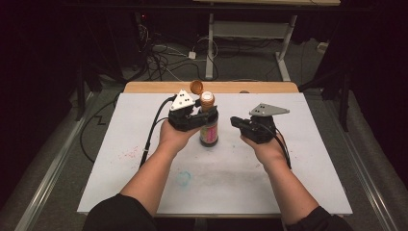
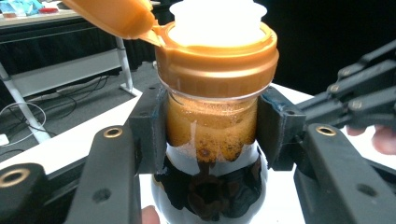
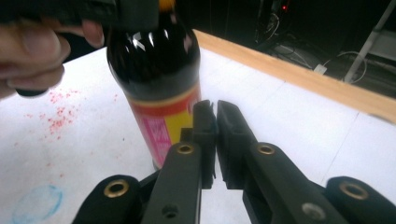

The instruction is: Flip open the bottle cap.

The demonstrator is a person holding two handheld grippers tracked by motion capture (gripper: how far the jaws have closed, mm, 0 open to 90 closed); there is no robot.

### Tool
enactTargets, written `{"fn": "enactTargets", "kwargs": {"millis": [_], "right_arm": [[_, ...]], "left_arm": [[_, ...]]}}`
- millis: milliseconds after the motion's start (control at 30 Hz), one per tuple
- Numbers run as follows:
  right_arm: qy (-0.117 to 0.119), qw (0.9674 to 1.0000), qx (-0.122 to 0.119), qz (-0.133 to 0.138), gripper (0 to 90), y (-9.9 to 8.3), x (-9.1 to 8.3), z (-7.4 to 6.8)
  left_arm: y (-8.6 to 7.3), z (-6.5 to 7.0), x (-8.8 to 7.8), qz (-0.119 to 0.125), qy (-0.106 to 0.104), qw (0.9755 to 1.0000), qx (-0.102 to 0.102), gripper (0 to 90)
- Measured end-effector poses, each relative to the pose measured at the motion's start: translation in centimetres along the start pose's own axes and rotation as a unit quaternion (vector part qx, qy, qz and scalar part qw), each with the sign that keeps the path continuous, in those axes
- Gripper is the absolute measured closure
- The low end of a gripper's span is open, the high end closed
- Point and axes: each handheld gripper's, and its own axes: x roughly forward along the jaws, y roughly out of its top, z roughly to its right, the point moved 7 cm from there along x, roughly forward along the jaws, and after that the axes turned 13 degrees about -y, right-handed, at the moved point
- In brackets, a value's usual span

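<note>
A dark sauce bottle (image 1: 209, 131) with a red and yellow label stands upright on the white mat (image 1: 298, 183). Its orange flip lid (image 1: 196, 86) hangs open to the left above a white spout (image 1: 207, 96). My left gripper (image 1: 206, 115) is shut on the bottle's neck; in the left gripper view its pads (image 2: 148, 126) press both sides of the glass (image 2: 212, 126) just under the orange cap (image 2: 217, 65). My right gripper (image 1: 234, 121) sits to the right of the bottle, shut with nothing in it. In the right gripper view its jaws (image 3: 215, 135) point at the label (image 3: 163, 121), close to it.
A wooden table edge (image 1: 144, 87) runs along the far side of the mat. A blue smudge (image 1: 183, 178) and red specks (image 1: 130, 154) mark the mat near me. Beyond the table stand a desk frame (image 1: 250, 29) and floor cables (image 1: 163, 57).
</note>
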Motion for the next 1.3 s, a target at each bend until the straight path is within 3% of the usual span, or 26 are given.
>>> {"fn": "enactTargets", "kwargs": {"millis": [167,400,667,833,1300], "right_arm": [[0.008,0.9999,0.005,-0.005,75.2,-1.7,0.3,0.0],[0.007,0.9999,0.010,-0.004,50.3,-3.6,0.7,0.0],[0.007,0.9999,0.011,0.005,20.6,-4.4,0.8,0.0],[0.003,0.9998,0.018,0.004,0.6,-4.6,1.0,-0.1],[-0.006,0.9997,0.022,-0.006,0.5,-5.6,0.9,0.2]], "left_arm": [[0.0,0.0,0.0,-0.002,0.004,1.0000,0.002,48.0],[0.1,0.0,-0.1,-0.005,0.010,0.9999,0.004,47.7],[0.1,0.0,-0.2,-0.007,0.015,0.9998,0.008,47.1],[-0.3,-0.3,-0.3,-0.027,0.019,0.9995,0.001,39.6],[-1.1,-1.6,-2.3,-0.052,0.019,0.9979,-0.034,15.7]]}}
